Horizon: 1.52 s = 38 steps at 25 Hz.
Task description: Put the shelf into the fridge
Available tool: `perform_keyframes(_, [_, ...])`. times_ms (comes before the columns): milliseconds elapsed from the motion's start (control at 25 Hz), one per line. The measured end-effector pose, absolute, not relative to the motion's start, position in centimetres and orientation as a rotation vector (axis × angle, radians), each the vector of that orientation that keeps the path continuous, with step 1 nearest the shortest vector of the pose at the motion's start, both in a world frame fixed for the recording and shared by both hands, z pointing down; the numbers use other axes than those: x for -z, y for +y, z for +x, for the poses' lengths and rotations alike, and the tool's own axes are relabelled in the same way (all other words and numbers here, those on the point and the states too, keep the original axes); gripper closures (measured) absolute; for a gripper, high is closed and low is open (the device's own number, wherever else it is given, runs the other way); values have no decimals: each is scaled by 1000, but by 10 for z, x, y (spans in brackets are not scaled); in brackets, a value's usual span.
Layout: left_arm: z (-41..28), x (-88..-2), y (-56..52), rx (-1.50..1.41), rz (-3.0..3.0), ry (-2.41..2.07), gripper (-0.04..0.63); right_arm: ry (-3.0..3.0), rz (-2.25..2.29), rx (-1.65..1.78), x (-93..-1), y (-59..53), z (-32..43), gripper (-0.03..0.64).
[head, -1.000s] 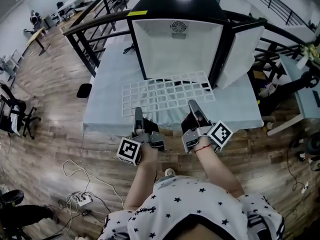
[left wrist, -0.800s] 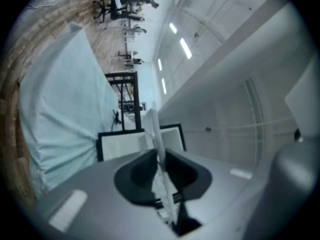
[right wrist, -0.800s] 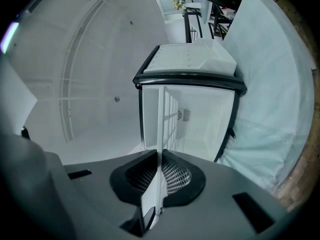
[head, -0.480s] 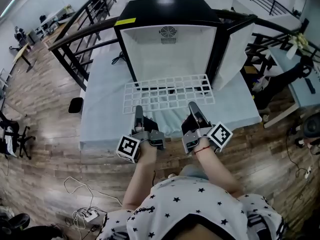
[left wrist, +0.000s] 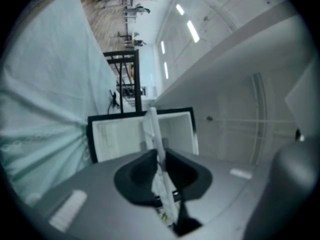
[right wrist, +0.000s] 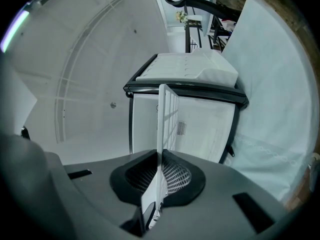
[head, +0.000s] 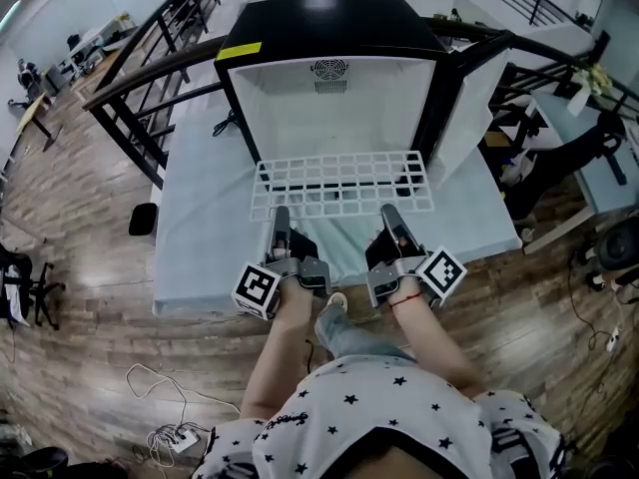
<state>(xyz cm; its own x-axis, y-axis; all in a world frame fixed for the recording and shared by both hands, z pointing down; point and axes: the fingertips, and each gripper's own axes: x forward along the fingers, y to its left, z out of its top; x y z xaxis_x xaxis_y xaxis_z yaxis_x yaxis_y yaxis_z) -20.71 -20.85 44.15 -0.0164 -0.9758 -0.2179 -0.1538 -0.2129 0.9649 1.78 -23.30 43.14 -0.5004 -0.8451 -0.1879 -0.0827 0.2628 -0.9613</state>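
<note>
A white wire shelf [head: 341,182] is held flat in front of the open black fridge [head: 329,78], its far edge at the fridge mouth. My left gripper [head: 281,217] is shut on the shelf's near left edge and my right gripper [head: 391,214] is shut on its near right edge. In the left gripper view the shelf [left wrist: 156,144] runs edge-on between the jaws toward the fridge [left wrist: 145,131]. In the right gripper view the shelf [right wrist: 164,129] stands edge-on between the jaws with the white fridge cavity [right wrist: 200,129] behind it. The fridge door [head: 479,98] hangs open at the right.
The fridge stands on a table under a pale blue cloth [head: 200,218]. Black railings [head: 150,78] run behind and to the left, more to the right. Cables [head: 170,407] lie on the wooden floor, and an office chair [head: 15,277] stands at the far left.
Both grippers have carried the shelf forward toward the fridge; its far edge now reaches the fridge opening. The view has closed in on the fridge.
</note>
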Motion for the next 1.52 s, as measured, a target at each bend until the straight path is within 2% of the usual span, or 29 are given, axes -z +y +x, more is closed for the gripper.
perform_keyframes(720, [-221, -454, -265, 1260, 1506, -1233, 541, 1770, -882, 1324, -455, -277, 6, 592])
perform_keyframes(1520, [-218, -459, -276, 1244, 1495, -1225, 542, 1729, -884, 1360, -463, -297, 7, 592])
